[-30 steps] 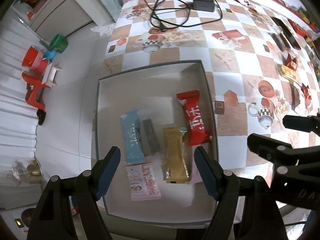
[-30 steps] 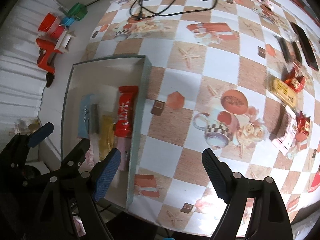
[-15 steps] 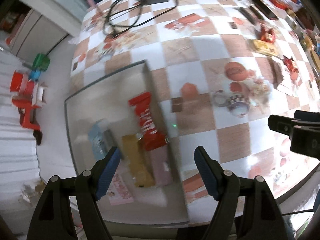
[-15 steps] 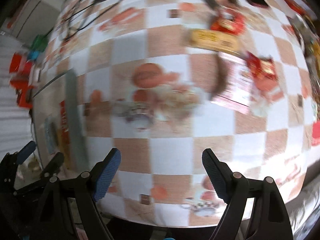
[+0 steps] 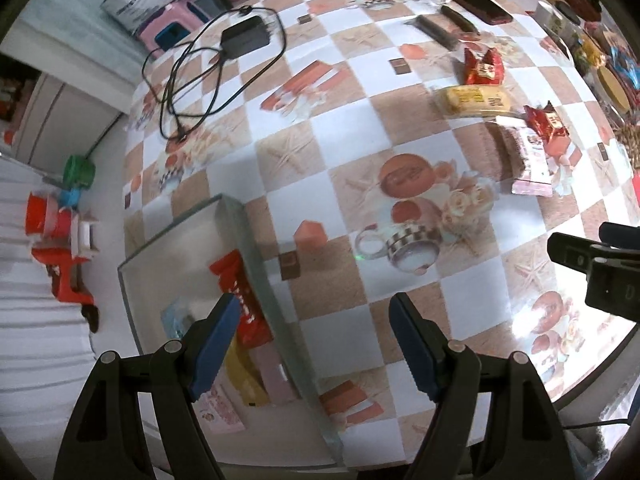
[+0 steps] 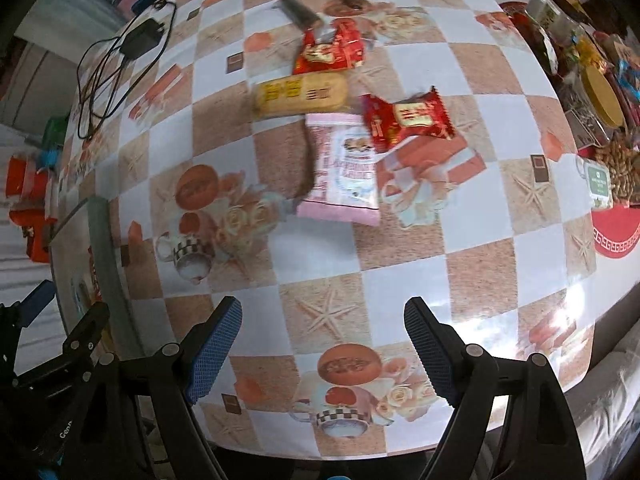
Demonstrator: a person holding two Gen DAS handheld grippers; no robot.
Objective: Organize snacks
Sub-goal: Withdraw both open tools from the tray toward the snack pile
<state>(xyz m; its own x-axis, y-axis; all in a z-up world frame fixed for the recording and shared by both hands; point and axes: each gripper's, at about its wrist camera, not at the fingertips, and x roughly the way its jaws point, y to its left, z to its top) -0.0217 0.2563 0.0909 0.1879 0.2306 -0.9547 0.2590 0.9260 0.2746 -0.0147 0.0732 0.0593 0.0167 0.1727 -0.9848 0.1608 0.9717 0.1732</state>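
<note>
Right wrist view shows the loose snacks clustered on the checked tablecloth [image 6: 320, 256], well apart from the box [image 6: 102, 248] at the table's left end. Taking the pink packet [image 6: 344, 168] as the landmark: a red packet [image 6: 408, 120] overlaps its upper right corner, a yellow bar [image 6: 300, 94] lies just above it, another red packet [image 6: 330, 50] beyond that, and a dark strip [image 6: 306, 164] sits against its left edge.

These wrappers look light, soft and slick, likely to crumple or slide, so I would pinch the pink packet across its narrow width near the middle.

Right gripper [image 6: 320, 354] hangs over bare cloth below the packet, jaws apart and empty. Left gripper [image 5: 312, 342] straddles the box's wall, jaws also apart and empty. Several snacks already lie inside.
</note>
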